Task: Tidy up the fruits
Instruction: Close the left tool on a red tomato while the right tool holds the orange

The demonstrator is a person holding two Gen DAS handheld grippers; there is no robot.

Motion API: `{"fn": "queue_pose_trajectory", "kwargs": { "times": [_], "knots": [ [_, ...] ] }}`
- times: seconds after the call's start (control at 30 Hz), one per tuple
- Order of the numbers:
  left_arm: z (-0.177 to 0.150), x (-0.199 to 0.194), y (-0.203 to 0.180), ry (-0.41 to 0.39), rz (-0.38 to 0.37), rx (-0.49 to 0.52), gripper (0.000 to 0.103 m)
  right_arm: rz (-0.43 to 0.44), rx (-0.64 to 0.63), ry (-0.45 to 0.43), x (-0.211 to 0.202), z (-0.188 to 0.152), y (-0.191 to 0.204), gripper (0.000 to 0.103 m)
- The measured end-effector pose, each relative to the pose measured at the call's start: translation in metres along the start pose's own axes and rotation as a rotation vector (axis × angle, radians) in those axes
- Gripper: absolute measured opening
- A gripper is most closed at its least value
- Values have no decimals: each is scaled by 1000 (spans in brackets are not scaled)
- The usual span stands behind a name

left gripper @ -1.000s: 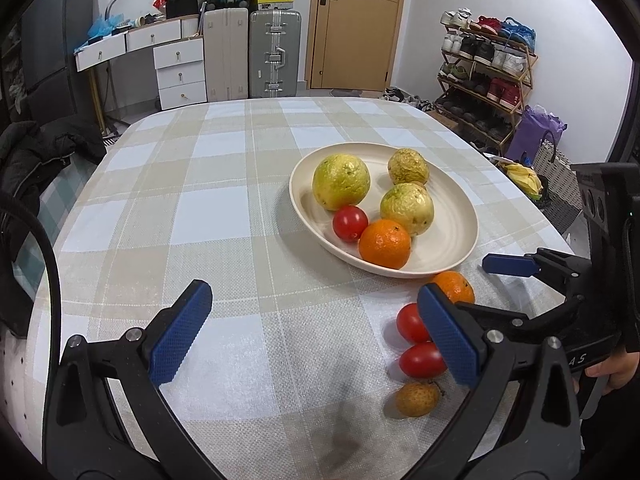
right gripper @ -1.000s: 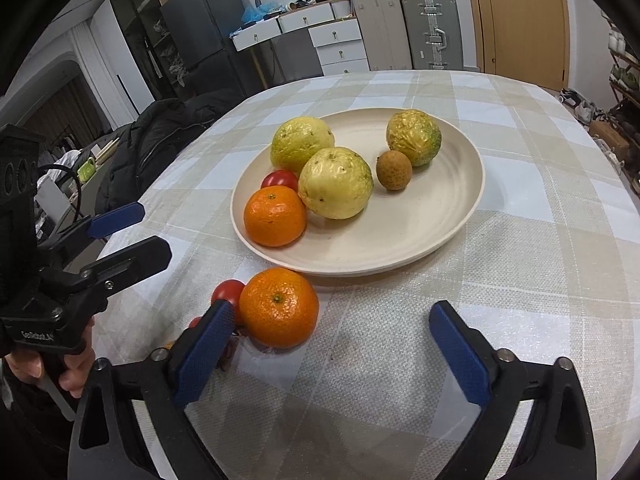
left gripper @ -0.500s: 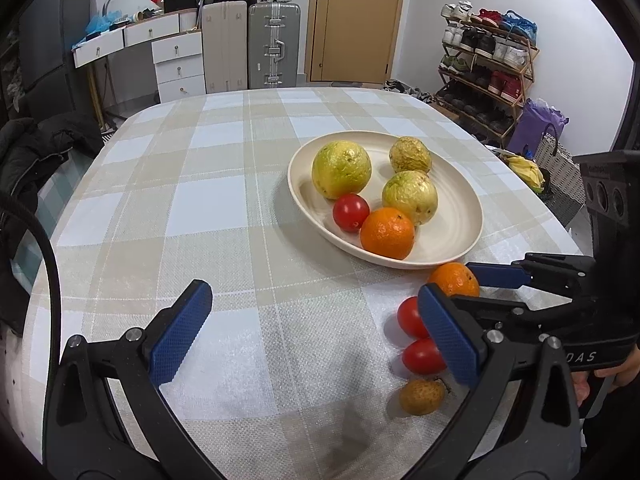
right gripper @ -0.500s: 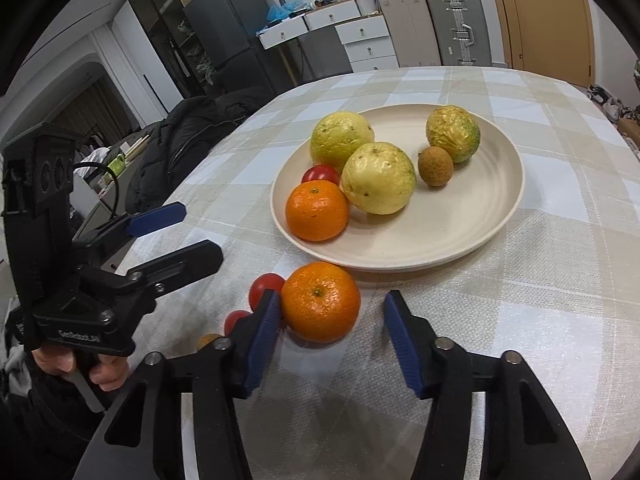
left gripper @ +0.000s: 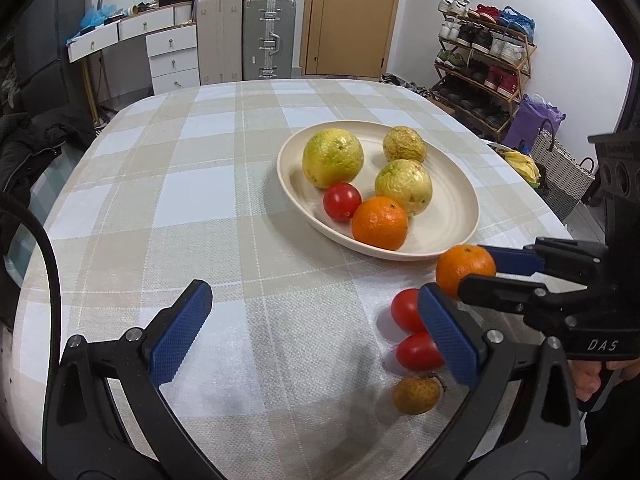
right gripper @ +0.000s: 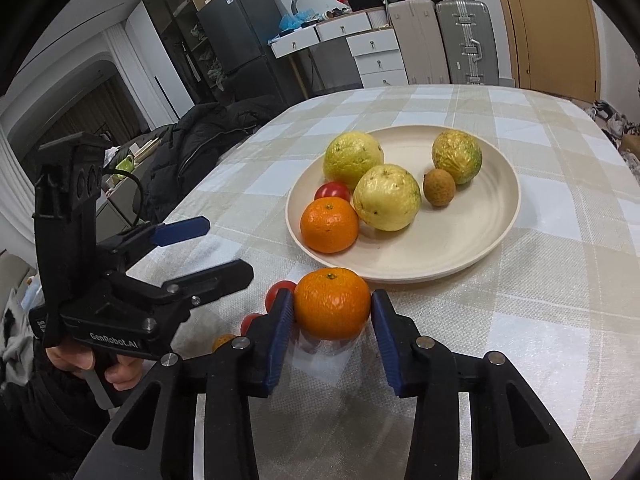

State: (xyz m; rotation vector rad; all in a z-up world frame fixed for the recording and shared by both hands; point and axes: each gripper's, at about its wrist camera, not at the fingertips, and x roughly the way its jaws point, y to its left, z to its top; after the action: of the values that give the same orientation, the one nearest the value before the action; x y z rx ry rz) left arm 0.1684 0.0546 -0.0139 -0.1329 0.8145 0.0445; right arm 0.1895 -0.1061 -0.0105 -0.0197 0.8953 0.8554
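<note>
Tangerine [right gripper: 332,303] on the checked tablecloth [right gripper: 540,300], just off the cream plate's [right gripper: 472,248] rim at 6 o'clock, pinched between the blue pads of the right gripper [right gripper: 331,320]. Jaws just closed in from wide: left pad flat against the peel, right pad at the fruit's edge, contact there hard to make out. Underside of the tangerine and whether it touches the cloth: cannot tell.

Left gripper [left gripper: 316,332] released, jaws spread wide over bare cloth, nothing between them; handle partly wrapped by a hand [right gripper: 96,364] at 8 o'clock in the right wrist view.

On the plate: second tangerine [right gripper: 329,224], cherry tomato [right gripper: 332,191] mostly hidden behind it, three yellow-green guavas [right gripper: 387,197], one small brown longan [right gripper: 439,187]. Longan not visible from the left wrist, screened by a guava.

Off the plate, at 7 o'clock from the held tangerine: two cherry tomatoes [left gripper: 406,310] and another longan [left gripper: 416,395]. From the left wrist, both tomatoes partly covered by that gripper's right finger. From the right wrist, only slivers of all three showing past the left finger.

Background suitcases [left gripper: 268,36] and shoe rack [left gripper: 480,64] distorted by the lens.
</note>
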Motion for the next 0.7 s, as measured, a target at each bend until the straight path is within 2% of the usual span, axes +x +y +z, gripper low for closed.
{"fn": "queue_pose_trajectory", "kwargs": {
  "times": [0.33,0.4,0.7],
  "knots": [
    [-7,11,-24,32,-82,53,100,-5,38,-77,-26,7,-14,40],
    [-7,14,-30,49,-94,71,86,-7,43,-83,-28,8,-17,40],
    [-9,21,-44,88,-161,102,56,-12,51,-88,-29,9,-19,40]
  ]
}}
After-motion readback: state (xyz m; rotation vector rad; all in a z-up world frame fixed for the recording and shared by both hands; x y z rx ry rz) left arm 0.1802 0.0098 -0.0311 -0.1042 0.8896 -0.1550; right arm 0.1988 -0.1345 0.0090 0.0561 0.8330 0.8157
